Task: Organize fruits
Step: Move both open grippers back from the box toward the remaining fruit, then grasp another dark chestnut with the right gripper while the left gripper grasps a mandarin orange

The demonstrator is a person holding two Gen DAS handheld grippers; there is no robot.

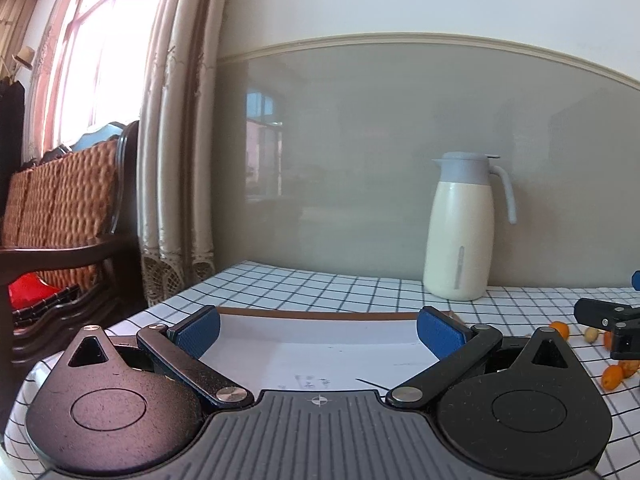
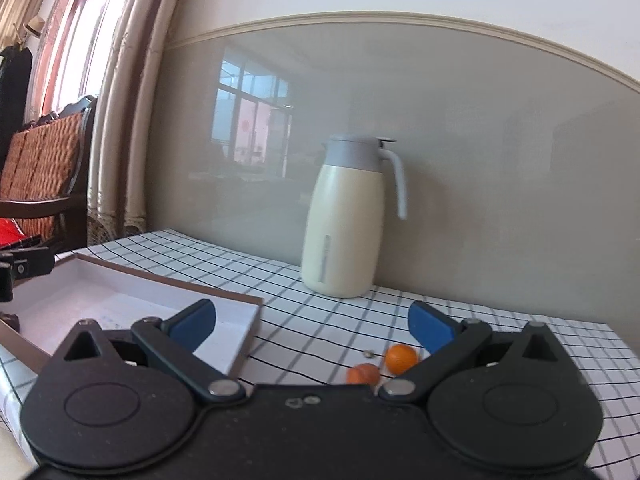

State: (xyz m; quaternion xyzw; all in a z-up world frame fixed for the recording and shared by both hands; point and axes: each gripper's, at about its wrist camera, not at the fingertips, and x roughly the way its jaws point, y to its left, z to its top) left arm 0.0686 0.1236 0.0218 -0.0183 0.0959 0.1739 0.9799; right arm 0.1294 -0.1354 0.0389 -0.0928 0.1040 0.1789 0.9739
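- my right gripper [image 2: 312, 330] is spread wide with nothing in it; two small oranges [image 2: 401, 358] lie on the checked cloth [image 2: 320, 280] just below it.
- my left gripper [image 1: 318, 332], also released, hovers over the white tray [image 1: 320, 344].
- the round oranges may roll off if one finger nudges them first.

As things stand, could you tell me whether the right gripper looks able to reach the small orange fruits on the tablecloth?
Probably yes. The right gripper is open, and two small orange fruits lie on the checked tablecloth just ahead, towards its right finger. Nothing stands between them; the thermos jug sits farther back, the shallow box off to the left.
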